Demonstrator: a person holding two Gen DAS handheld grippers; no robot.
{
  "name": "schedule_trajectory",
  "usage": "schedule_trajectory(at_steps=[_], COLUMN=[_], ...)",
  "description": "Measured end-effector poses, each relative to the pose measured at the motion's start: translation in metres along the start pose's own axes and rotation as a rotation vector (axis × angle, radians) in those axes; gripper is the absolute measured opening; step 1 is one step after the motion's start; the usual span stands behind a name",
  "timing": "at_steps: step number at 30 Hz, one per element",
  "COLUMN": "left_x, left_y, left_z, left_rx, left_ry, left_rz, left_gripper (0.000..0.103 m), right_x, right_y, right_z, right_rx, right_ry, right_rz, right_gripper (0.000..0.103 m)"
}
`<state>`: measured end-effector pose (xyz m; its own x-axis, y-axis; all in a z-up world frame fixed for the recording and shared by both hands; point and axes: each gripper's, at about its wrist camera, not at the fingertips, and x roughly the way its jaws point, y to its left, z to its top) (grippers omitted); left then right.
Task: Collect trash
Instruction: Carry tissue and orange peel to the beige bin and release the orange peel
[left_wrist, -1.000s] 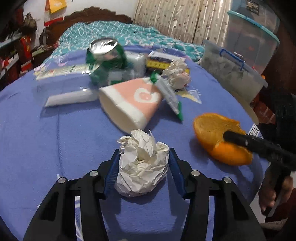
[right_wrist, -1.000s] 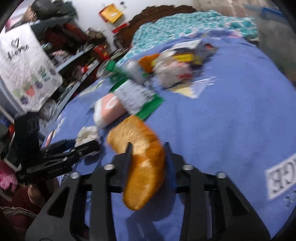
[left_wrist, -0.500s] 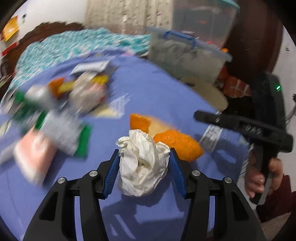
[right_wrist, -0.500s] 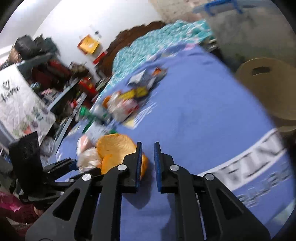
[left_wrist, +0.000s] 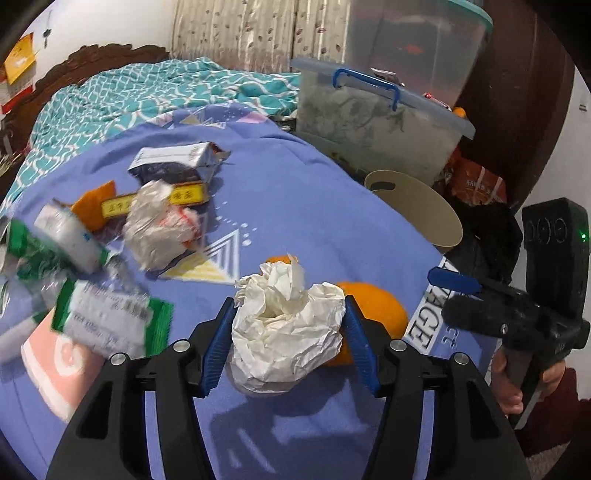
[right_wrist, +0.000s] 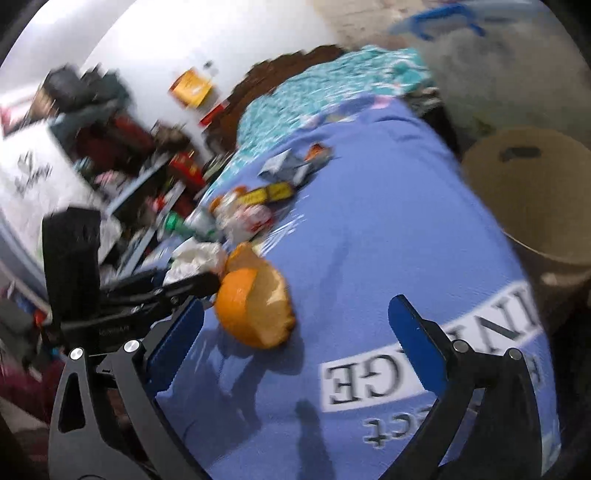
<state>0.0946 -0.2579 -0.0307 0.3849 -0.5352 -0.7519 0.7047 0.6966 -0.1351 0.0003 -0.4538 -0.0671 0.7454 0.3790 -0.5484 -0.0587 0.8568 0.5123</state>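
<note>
Crumpled paper (left_wrist: 286, 325) clamped in left gripper (left_wrist: 287, 345); right gripper (right_wrist: 295, 332) spread wide, empty. Recommend squaring it around orange peel (right_wrist: 255, 308) ahead-left before closing.

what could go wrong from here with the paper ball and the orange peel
1. The left gripper squeezes only a loose crumpled paper ball; it may slip out on the way to the tan bin beside the bed.
2. The right gripper is open, and the orange peel lies on the blue blanket, outside its grasp; it could be left behind.
3. The two grippers work close together near the peel and could collide.
</note>
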Motion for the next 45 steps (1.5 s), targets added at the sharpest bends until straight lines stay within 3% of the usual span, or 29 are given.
schedule_trajectory(at_steps=[7, 13, 15, 17, 18, 20, 23, 28, 37, 42, 45], left_x=[-0.015, -0.018, -0.017, -0.017, -0.015, -0.012, -0.005, 0.018, 0.107, 0.154, 0.176], left_y=[0.016, 0.028, 0.029, 0.032, 0.034, 0.035, 0.024, -0.009, -0.084, -0.127, -0.148], left_z=[-0.027, -0.037, -0.037, -0.037, -0.037, -0.035, -0.029, -0.003, 0.074, 0.118, 0.132], left_rx=[-0.053, -0.091, -0.089, -0.088, -0.092, -0.099, -0.053, 0.045, 0.15, 0.165, 0.178], left_ry=[0.029, 0.033, 0.031, 0.03, 0.035, 0.047, 0.051, 0.057, 0.142, 0.172, 0.185], left_rz=[0.008, 0.014, 0.017, 0.039, 0.037, 0.028, 0.019, -0.029, -0.195, -0.286, -0.3], left_gripper=[0.057, 0.057, 0.056, 0.055, 0.055, 0.055, 0.053, 0.052, 0.052, 0.052, 0.065], right_x=[0.041, 0.073, 0.079, 0.085, 0.084, 0.078, 0.068, 0.039, -0.043, -0.072, -0.082], right_y=[0.03, 0.057, 0.062, 0.066, 0.067, 0.07, 0.064, 0.023, -0.091, -0.145, -0.166], right_z=[0.0, -0.007, -0.007, -0.008, -0.008, -0.006, -0.004, 0.008, 0.046, 0.049, 0.046], right_rx=[-0.119, -0.238, -0.265, -0.303, -0.319, -0.336, -0.329, -0.214, 0.069, 0.203, 0.278], right_ry=[0.13, 0.218, 0.241, 0.264, 0.262, 0.248, 0.213, 0.118, -0.098, -0.154, -0.184], right_rz=[0.031, -0.009, -0.013, -0.037, -0.034, -0.026, -0.065, -0.136, -0.358, -0.454, -0.481], right_gripper=[0.099, 0.097, 0.088, 0.067, 0.065, 0.046, 0.042, 0.04, 0.04, 0.041, 0.062])
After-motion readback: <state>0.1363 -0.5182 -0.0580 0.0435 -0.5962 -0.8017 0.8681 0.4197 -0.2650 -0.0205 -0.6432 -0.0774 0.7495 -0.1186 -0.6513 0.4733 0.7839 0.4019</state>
